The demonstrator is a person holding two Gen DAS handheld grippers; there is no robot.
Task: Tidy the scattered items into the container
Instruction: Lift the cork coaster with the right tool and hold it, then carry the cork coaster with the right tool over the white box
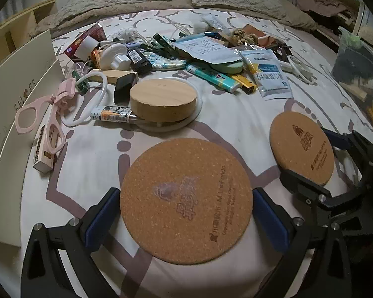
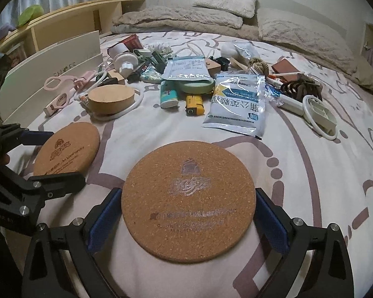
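Two round cork coasters lie on the patterned bedsheet. My left gripper [image 1: 186,213] has its blue pads against both sides of one coaster [image 1: 186,198]. My right gripper [image 2: 189,213] has its pads against the other coaster [image 2: 189,198]. Each view shows the other gripper beside it: the right gripper [image 1: 318,159] around its coaster [image 1: 302,147], the left gripper [image 2: 47,159] around its coaster [image 2: 67,149]. A white shoe box [image 1: 12,114] stands at the left; it also shows in the right wrist view [image 2: 49,74].
Scattered clutter lies beyond: a wooden disc [image 1: 163,99], pink scissors [image 1: 49,121], a blue-white sachet [image 2: 238,104], a yellow lighter [image 2: 194,104], tubes, packets, a white ring [image 2: 320,116]. Pillows [image 2: 226,0] lie at the head of the bed.
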